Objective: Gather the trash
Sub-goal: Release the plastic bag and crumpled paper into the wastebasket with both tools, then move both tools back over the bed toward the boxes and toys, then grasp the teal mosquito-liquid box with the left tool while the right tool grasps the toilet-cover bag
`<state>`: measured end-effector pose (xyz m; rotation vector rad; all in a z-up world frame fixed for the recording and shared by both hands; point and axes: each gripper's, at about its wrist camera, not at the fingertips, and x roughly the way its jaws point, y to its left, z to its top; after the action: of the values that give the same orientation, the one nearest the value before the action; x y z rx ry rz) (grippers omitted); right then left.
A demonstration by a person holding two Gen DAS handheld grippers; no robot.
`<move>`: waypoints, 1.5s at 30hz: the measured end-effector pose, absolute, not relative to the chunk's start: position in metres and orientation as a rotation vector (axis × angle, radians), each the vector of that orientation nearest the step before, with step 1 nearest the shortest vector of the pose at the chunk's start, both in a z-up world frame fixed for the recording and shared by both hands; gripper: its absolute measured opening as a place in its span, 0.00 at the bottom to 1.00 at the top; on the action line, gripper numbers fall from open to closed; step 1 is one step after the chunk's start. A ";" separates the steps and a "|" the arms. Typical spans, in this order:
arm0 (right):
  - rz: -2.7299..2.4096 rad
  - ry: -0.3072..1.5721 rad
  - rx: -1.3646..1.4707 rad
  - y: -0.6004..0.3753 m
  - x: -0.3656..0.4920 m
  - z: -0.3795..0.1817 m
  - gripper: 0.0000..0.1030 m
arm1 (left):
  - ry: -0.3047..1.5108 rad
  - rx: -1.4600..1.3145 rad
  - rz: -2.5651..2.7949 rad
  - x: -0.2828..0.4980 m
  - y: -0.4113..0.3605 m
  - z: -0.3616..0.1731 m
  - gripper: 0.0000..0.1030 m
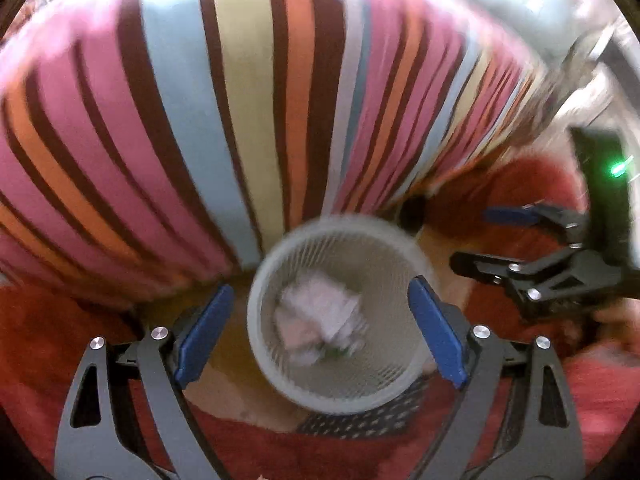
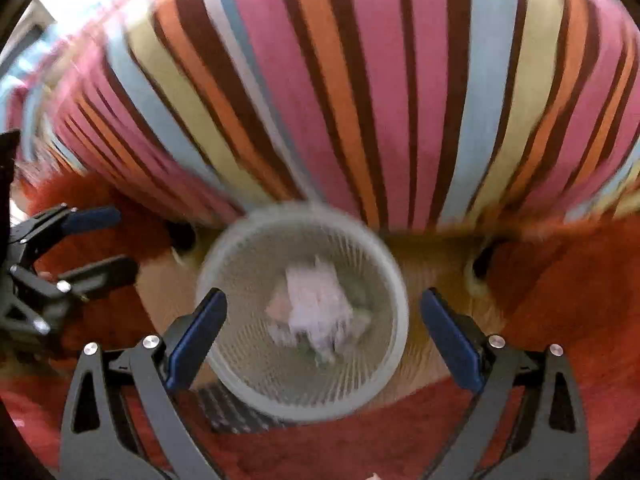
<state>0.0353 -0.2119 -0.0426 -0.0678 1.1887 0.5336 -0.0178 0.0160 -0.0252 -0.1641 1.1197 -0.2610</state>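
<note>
- Both views are bright and warm in colour, with soft, even light and few hard shadows.
- Glare washes out the top of the striped cover (image 1: 240, 120) in the left wrist view, and its top left corner in the right wrist view.
- Motion blur smears the mesh bin (image 2: 304, 312) and the crumpled paper (image 2: 316, 312) inside it.
- Fisheye bending curves the stripes; black corners frame each view.
- A green lamp (image 1: 618, 168) streaks at the right edge.

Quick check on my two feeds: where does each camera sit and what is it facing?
Left wrist: on the left gripper, looking steeply down into the mesh bin; own open fingers frame it, right gripper at right.
Right wrist: on the right gripper, facing down at the same bin; left gripper at left.
Shared: bin, crumpled paper, striped fabric, red carpet.
</note>
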 end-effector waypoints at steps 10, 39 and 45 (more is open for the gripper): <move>0.529 0.648 -0.096 -0.205 0.172 0.115 0.90 | 0.751 -0.059 -0.062 0.133 0.113 0.111 0.84; 0.485 0.829 -0.219 -0.084 0.481 0.085 0.90 | 0.907 -0.125 0.071 0.487 0.218 0.058 0.84; 0.496 0.894 -0.213 -0.084 0.485 0.071 0.80 | 0.927 -0.128 0.112 0.487 0.226 0.045 0.55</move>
<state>0.4851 -0.0836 0.0713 -0.2131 0.8937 0.4962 0.4866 0.2256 0.0451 -0.1279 0.9265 0.1122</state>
